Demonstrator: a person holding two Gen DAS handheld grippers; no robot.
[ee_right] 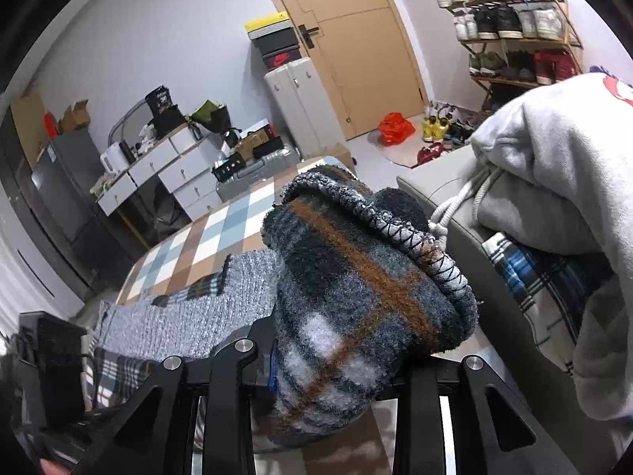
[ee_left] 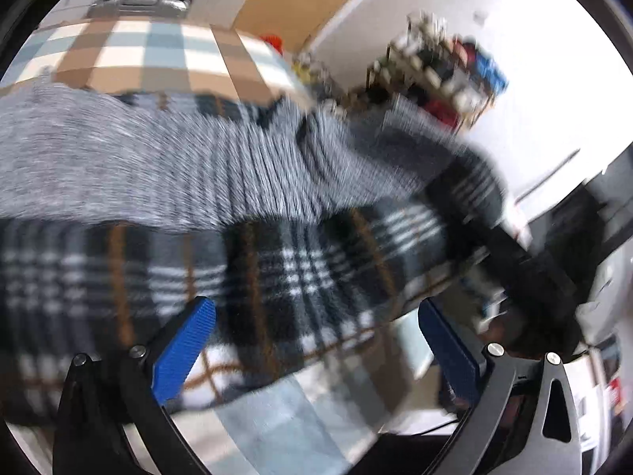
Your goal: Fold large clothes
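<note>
Fabric bunched between the right gripper (ee_right: pixel 340 372) pads is a thick fold of the plaid garment (ee_right: pixel 356 297), pinched there, I judge, to anchor one end while the other side is arranged. Its stitched hem (ee_right: pixel 395 229) curls forward and above the jaws. The left gripper (ee_left: pixel 316 348) stands spread wide with nothing pressed between its blue pads (ee_left: pixel 186 352); just ahead, the plaid garment stretches crosswise over the checked bedcover (ee_left: pixel 166 55), long axis side to side, its knitted grey part (ee_left: pixel 158 158) lying farther out.
</note>
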